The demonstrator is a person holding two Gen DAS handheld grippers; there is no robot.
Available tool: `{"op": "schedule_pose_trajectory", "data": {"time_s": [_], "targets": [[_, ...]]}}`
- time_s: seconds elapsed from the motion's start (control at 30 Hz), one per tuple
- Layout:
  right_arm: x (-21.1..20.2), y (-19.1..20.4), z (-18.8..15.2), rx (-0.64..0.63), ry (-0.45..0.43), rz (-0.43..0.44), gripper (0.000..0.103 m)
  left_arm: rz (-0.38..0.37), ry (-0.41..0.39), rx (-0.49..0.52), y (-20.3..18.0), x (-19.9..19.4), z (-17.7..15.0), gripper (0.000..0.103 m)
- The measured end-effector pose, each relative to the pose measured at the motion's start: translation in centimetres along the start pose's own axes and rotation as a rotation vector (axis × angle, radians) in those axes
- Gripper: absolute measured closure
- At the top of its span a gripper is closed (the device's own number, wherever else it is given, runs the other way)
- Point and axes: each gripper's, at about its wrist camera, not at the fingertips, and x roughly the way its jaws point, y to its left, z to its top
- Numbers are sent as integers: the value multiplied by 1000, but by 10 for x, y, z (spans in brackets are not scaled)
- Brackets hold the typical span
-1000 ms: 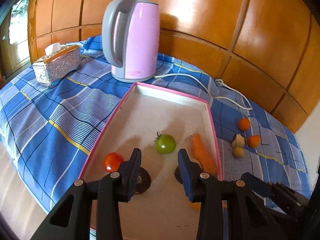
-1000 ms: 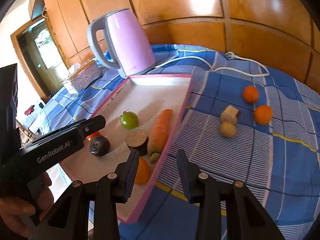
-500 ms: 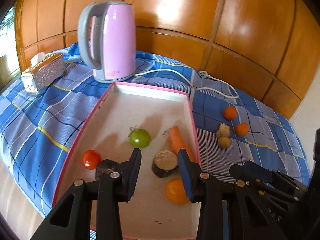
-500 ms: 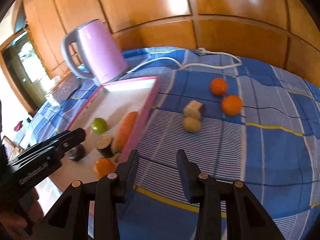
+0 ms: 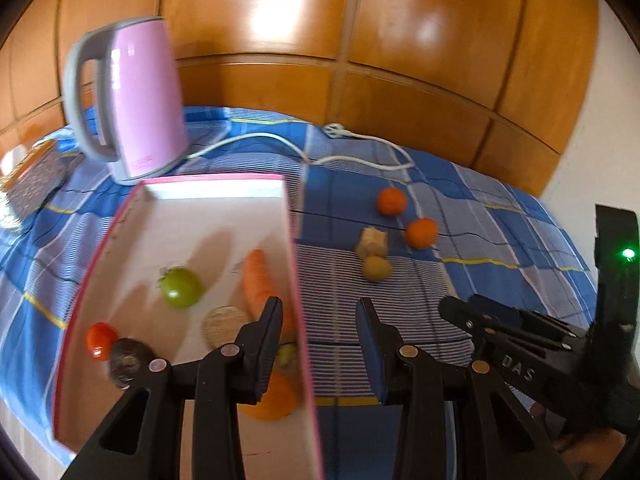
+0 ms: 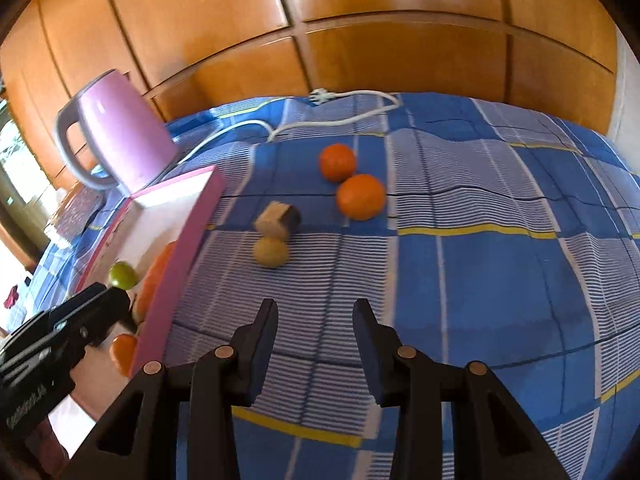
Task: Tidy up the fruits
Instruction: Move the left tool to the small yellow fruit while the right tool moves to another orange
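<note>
A pink-rimmed tray (image 5: 208,188) (image 6: 188,240) on the blue checked cloth holds a green tomato (image 5: 181,287), a carrot (image 5: 258,280), a red tomato (image 5: 100,340), a dark fruit (image 5: 126,360), a cut brown piece (image 5: 224,326) and an orange (image 5: 272,400). Right of the tray, two oranges (image 6: 337,162) (image 6: 361,197), a tan chunk (image 6: 276,218) and a yellowish round fruit (image 6: 271,252) lie on the cloth. My left gripper (image 5: 318,332) is open and empty over the tray's right rim. My right gripper (image 6: 315,332) is open and empty above the cloth, short of the loose fruits.
A pink kettle (image 5: 136,96) (image 6: 112,128) stands behind the tray, its white cord (image 6: 340,116) running along the back. A silver tissue box (image 5: 32,184) is at the far left. Wooden panels close the back. The cloth edge drops off at the right.
Both grippers have swung to the right, away from the tray's middle toward the loose fruits on the cloth. Both stay open and empty. No fruit has moved.
</note>
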Motion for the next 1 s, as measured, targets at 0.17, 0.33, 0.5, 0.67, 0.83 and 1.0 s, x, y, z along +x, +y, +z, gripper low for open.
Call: {"op": "schedule_pose_trajectory", "data": {"time_s": [0.17, 0.33, 0.5, 0.67, 0.83, 1.0], "targets": [[7, -10, 0, 19, 16, -11, 64, -34, 40, 31, -18, 21, 2, 65], [13, -16, 3, 8, 14, -31, 64, -51, 63, 48, -31, 39, 8, 65], [18, -26, 16, 12, -4, -57, 64, -53, 83, 43, -39, 60, 15, 65], [27, -32, 26, 13, 5, -54, 64, -45, 106, 32, -44, 79, 18, 65], [40, -39, 35, 19, 22, -37, 64, -26, 129, 24, -46, 97, 21, 65], [50, -40, 48, -2, 24, 13, 59, -21, 142, 27, -47, 110, 23, 65]]}}
